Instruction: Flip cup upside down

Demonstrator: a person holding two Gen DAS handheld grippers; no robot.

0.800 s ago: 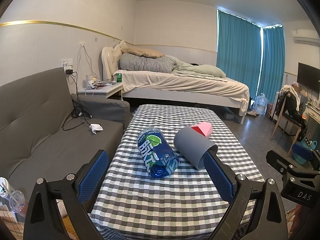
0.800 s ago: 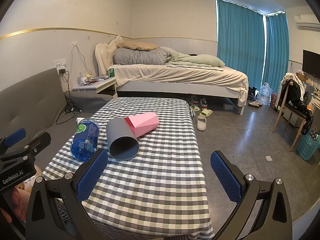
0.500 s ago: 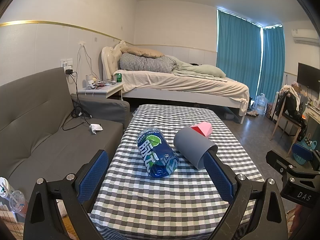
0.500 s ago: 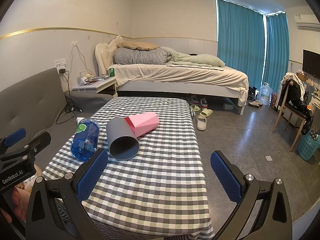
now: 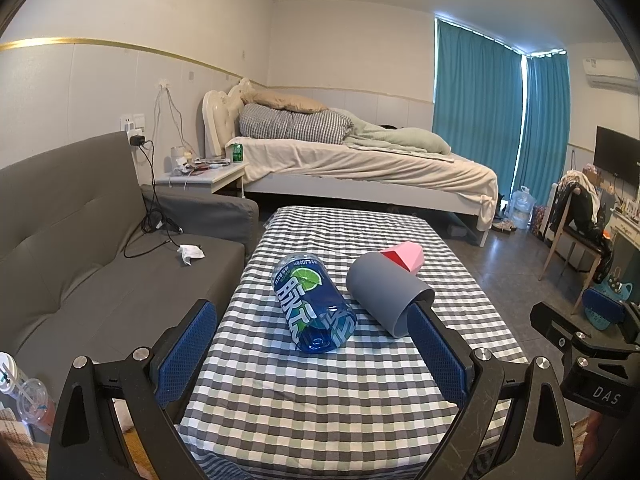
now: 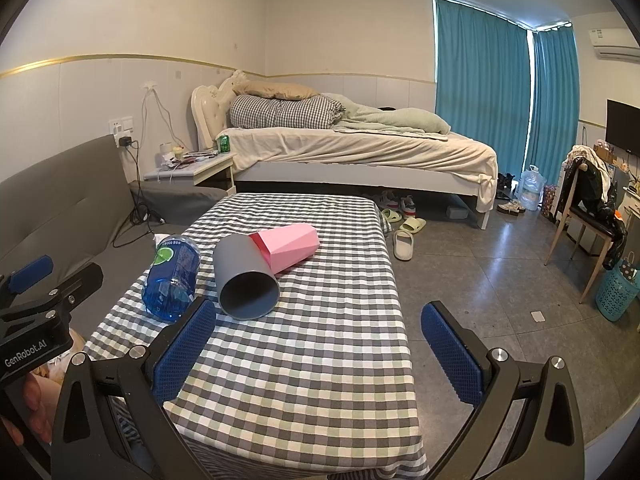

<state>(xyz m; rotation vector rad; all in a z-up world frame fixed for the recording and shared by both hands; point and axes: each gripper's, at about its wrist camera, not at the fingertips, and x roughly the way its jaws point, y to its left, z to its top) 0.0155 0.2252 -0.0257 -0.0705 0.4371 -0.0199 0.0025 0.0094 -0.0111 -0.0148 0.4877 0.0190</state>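
Note:
Three cups lie on their sides on the checked table [image 5: 312, 396] [image 6: 320, 344]. A blue clear cup with a lime label [image 5: 314, 306] [image 6: 172, 276] lies leftmost. A grey cup [image 5: 386, 296] [image 6: 244, 276] lies beside it, mouth toward me. A pink faceted cup [image 5: 404, 255] [image 6: 290, 247] lies behind the grey one, touching it. My left gripper [image 5: 312, 356] is open, held back from the blue cup with nothing between its fingers. My right gripper [image 6: 318, 344] is open over bare tablecloth, nearer than the grey cup.
A grey sofa [image 5: 72, 248] runs along the table's left side. A bed [image 6: 360, 152] stands beyond the table's far end, slippers [image 6: 404, 236] on the floor to the right. A chair [image 6: 588, 216] and a teal basket [image 6: 616, 288] stand far right.

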